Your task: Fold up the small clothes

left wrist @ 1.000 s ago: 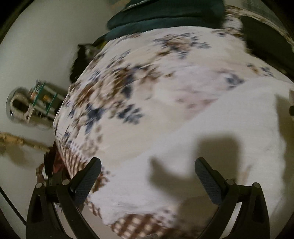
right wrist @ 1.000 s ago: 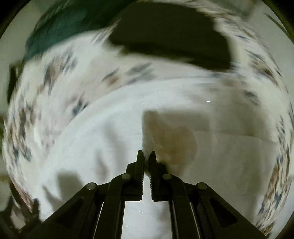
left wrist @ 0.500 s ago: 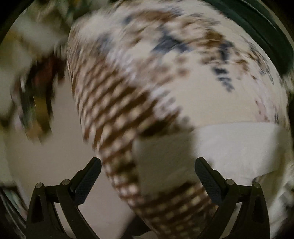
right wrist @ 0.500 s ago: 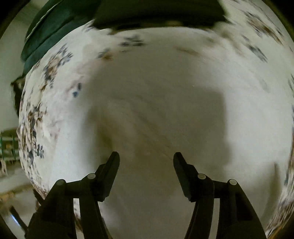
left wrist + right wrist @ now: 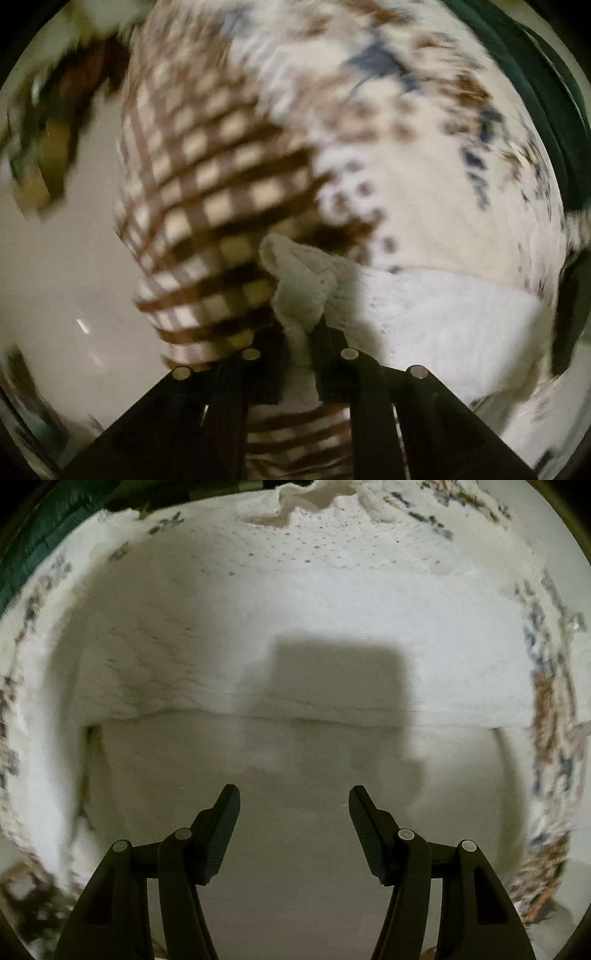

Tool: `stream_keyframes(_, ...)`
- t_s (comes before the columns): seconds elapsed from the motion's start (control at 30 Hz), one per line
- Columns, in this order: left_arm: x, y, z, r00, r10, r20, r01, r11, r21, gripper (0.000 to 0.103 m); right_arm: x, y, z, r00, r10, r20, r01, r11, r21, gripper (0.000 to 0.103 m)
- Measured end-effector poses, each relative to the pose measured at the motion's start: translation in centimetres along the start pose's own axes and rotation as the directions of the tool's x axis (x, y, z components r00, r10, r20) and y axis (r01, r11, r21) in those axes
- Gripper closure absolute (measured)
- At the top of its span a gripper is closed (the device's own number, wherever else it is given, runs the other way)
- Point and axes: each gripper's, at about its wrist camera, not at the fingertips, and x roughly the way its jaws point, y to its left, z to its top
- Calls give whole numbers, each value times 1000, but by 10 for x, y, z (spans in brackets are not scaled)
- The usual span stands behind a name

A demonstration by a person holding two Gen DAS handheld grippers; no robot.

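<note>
the left tool [image 5: 301, 332] is closed on a corner of the white knitted cloth [image 5: 424, 317]. its two black fingers [image 5: 325, 339] are pressed together, and the pinched corner stands up between them in a small crumpled fold. the rest of the white cloth spreads to the right of the tool and lies on a patterned blanket [image 5: 406, 155], which is cream with blue and brown flowers and has a brown checked border [image 5: 207, 192] on the left part. the left wrist view is blurred, so the fine details of the pattern are not clear. a dark green fabric [image 5: 546, 103] shows at the upper right edge, behind the blanket. at the left of the blanket there is a pale smooth floor [image 5: 66, 280]; the blurred things at the upper left i cannot identify.

the right tool [image 5: 294, 805] is open, with its two fingers [image 5: 225, 819] well apart and nothing between them. it hangs over the white knitted cloth [image 5: 295, 602], which fills almost the whole right wrist view. a folded edge [image 5: 258, 714] of the cloth goes from left to right across the middle, above the fingertips. the far part of the cloth has small holes in the knitting, and its top edge is wavy. the flowered blanket [image 5: 550, 686] is visible around the cloth at both sides, and the dark green fabric [image 5: 26, 554] is at the upper left corner. a square shadow falls on the cloth in front of the right tool.
</note>
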Motion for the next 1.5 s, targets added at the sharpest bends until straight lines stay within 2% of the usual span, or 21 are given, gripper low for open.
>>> stream_keyframes(0.07,-28,-27,-2,996,38,79,-46,993,109,95,-3,-8,-3,998,-60,20,60,998,-27,39)
stream_keyframes(0.13,-58,-66,-6,986,31,165,-68,972,226,95,-5,-17,-3,997,-73,33,74,997,-33,31)
stream_keyframes(0.3,-111,-183,-29,961,-116,250,-12,888,459,95,3,-26,18,999,12,42,-12,1000,12,27)
stream_keyframes(0.4,-120,-265,-72,952,-236,194,84,813,577,95,4,-57,24,997,64,39,-66,997,50,27)
stream_keyframes(0.47,-120,-324,-115,943,-305,134,145,739,658,95,1,-87,23,996,73,47,-76,995,67,27)
stream_keyframes(0.5,-118,-358,-143,939,-336,77,190,690,699,95,0,-103,22,996,73,53,-77,994,78,27)
stream_keyframes(0.53,-114,-379,-164,934,-354,41,219,659,719,95,0,-119,21,996,71,56,-76,993,90,27)
stream_keyframes(0.6,-106,-427,-215,924,-381,-44,276,580,766,95,1,-158,17,996,64,53,-70,990,122,27)
stream_keyframes(0.73,-92,-491,-299,913,-385,-136,320,468,824,94,6,-232,10,997,56,55,-65,979,191,27)
stream_keyframes(0.77,-88,-502,-317,915,-373,-152,319,441,839,92,8,-249,7,997,57,51,-66,975,210,27)
stream_keyframes(0.83,-90,-513,-340,915,-371,-160,318,415,852,91,13,-277,4,996,75,43,-84,964,253,27)
stream_keyframes(0.87,-90,-516,-346,913,-374,-165,323,412,852,91,14,-294,1,994,101,40,-108,954,280,27)
stream_keyframes(0.93,-92,-519,-342,896,-414,-158,341,417,842,80,14,-315,1,987,155,46,-162,937,310,27)
stream_keyframes(0.97,-94,-515,-338,891,-431,-146,341,421,841,63,12,-324,-1,980,190,54,-198,926,320,27)
stream_keyframes(1.0,-95,-514,-331,888,-443,-126,333,427,841,30,10,-329,-1,975,215,61,-223,919,325,27)
stream_keyframes(1.03,-92,-514,-325,890,-443,-105,317,437,842,12,6,-335,0,968,242,71,-252,910,328,27)
stream_keyframes(1.07,-90,-512,-314,899,-434,-62,280,459,843,0,1,-339,3,956,281,88,-294,898,326,27)
stream_keyframes(1.17,-85,-498,-277,919,-391,44,189,535,823,0,-10,-341,18,923,362,129,-384,869,311,27)
stream_keyframes(1.33,-86,-430,-192,939,-269,216,37,701,712,0,-18,-300,53,873,466,143,-487,836,254,27)
stream_keyframes(1.43,-78,-388,-157,944,-173,280,-48,770,636,0,-9,-269,72,870,475,133,-493,842,220,27)
stream_keyframes(1.5,-69,-366,-145,947,-111,301,-99,792,602,0,10,-246,94,886,449,112,-463,865,192,29)
